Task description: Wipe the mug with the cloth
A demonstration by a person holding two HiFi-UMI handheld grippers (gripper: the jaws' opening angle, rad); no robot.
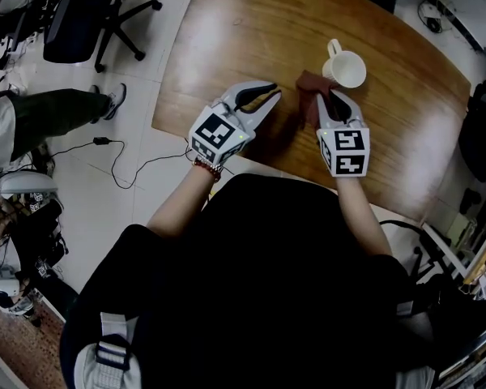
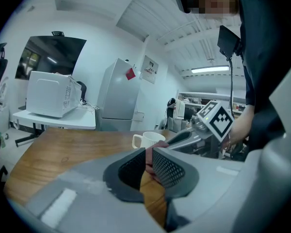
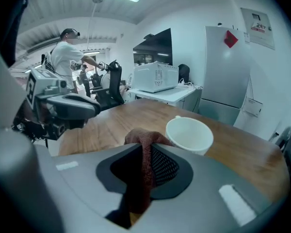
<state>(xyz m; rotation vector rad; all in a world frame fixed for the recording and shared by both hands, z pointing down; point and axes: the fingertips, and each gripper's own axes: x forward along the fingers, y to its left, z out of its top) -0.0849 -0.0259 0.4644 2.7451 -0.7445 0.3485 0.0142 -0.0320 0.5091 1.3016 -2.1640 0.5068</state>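
Mug (image 1: 346, 68) waiting, cloth (image 1: 311, 86) pinched for wiping

Right gripper (image 1: 333, 97) pinches the one brown cloth just beside the one white mug. Left gripper (image 1: 270, 95), jaws pressed together and empty, sits well left of the mug. Best to steady the mug first, then press the cloth round its wall.

Wooden table (image 1: 251, 39) filled top centre. Black office chair (image 1: 81, 23) stood at 10 o'clock, cable w/ adapter (image 1: 105, 142) lay on floor at 9. Microwave (image 2: 51, 95) sat at fridge's (image 2: 119, 97) 9 o'clock.
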